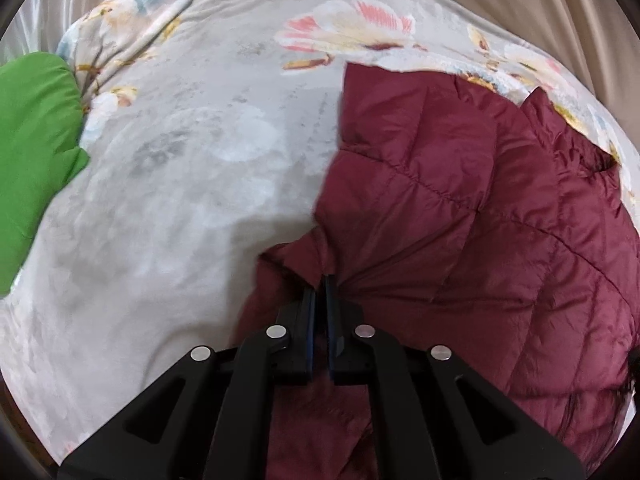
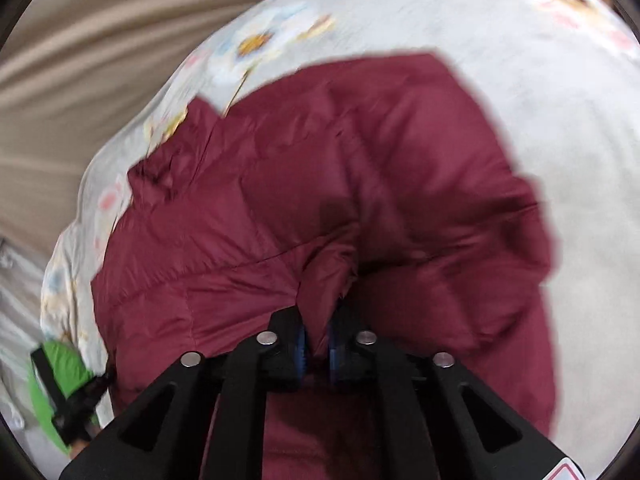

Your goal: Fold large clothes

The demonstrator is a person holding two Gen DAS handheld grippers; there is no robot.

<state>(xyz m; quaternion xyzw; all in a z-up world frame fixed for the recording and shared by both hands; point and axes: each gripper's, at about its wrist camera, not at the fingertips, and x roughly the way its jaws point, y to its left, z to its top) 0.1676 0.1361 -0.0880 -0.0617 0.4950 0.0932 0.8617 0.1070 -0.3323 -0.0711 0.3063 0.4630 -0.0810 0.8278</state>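
On the bed, a floral blanket (image 1: pixel 180 168) is covering everything; maroon quilted jacket (image 1: pixel 460 208) is lying spread across it, taking up most of both wrist views; green garment (image 1: pixel 32 160) is sitting at the blanket's edge, well apart from the jacket; left gripper (image 1: pixel 320 286) is pinching a jacket edge, jaws nearly closed on it; right gripper (image 2: pixel 318 344) is clamping a bunched jacket fold between its jaws; right view is blurred.
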